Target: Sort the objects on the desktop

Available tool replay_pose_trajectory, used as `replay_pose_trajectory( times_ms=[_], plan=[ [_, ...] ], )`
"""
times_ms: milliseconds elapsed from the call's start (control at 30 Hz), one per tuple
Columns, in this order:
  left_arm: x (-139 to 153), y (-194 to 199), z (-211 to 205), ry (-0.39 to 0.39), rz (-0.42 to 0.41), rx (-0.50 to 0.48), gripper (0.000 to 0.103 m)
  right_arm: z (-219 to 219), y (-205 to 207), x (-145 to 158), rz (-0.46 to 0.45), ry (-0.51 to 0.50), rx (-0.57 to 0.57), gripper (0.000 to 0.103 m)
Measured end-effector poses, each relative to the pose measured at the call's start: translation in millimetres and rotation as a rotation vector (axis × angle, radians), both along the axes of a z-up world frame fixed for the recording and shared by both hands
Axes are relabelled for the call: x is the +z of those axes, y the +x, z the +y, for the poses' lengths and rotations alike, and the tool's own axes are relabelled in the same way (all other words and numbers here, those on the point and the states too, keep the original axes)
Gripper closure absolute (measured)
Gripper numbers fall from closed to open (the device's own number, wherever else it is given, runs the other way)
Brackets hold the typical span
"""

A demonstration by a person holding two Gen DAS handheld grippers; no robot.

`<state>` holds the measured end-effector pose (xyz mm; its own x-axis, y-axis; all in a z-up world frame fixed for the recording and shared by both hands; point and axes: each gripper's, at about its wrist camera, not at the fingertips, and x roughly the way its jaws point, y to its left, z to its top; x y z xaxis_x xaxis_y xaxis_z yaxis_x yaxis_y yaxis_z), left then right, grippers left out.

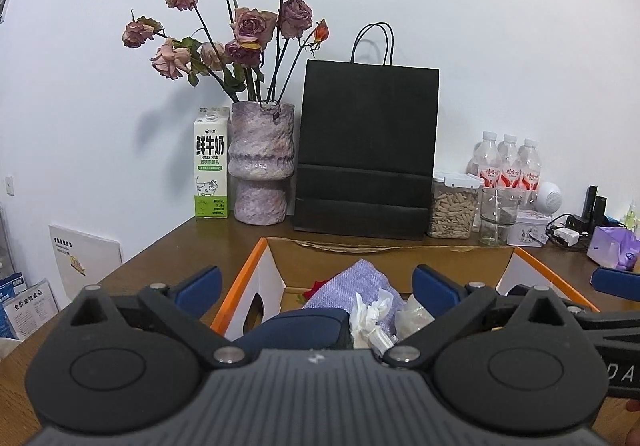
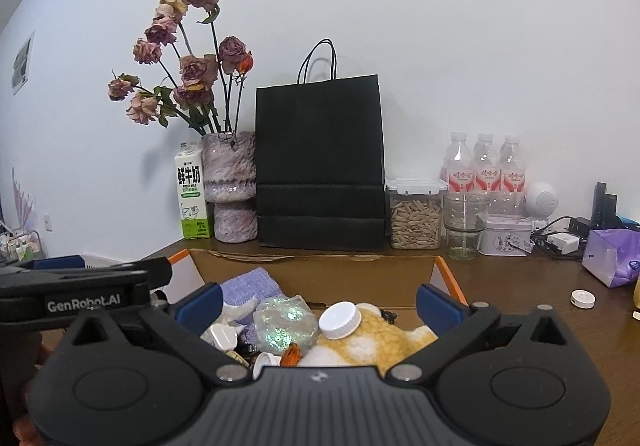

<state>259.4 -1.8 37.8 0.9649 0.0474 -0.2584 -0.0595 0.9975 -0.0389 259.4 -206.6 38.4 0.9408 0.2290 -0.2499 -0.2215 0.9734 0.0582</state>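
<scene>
Nearest the lens: ribbed grey housing and black linkage arms of the left gripper, blue-padded fingers spread wide and holding nothing, hovering over the open cardboard box with its orange-edged flaps. Below, inside the box: a dark navy rounded case, a lilac woven cloth, crumpled white tissue.

Same story from the right gripper: fingers wide apart, empty, poised above the box's right half. Seen there, left to right: a white plug, a crinkled iridescent film wad, a white ribbed screw cap resting on a yellow-and-white fluffy plush.

Judged to be the picking stage, with nothing yet lifted out for sorting. Next move likely a descent onto one item and a closing of the fingers; hard cap and plug probably easy to pinch, film and plush apt to deform or slip.

Along the back of the brown wooden table, left to right: milk carton, mottled purple ceramic vase of dried roses, matte black paper bag, clear seed canister, glass cup, patterned tin, three plastic bottles, purple tissue pack.
</scene>
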Motion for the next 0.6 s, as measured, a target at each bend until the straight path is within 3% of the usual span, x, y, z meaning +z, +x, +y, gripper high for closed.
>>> replay_pose_trajectory(
  times_ms=[233,600],
  plan=[
    [-6.3,-3.6,0.5,0.001,0.005,-0.011,0.000,0.5,-7.8,-7.6,-0.007,-0.004,-0.001,0.000],
    [-19.1,-34.0,-1.0,0.022,-0.052,-0.044,0.000,0.0,-39.3,-22.0,-0.033,-0.048,-0.014,0.000]
  ],
)
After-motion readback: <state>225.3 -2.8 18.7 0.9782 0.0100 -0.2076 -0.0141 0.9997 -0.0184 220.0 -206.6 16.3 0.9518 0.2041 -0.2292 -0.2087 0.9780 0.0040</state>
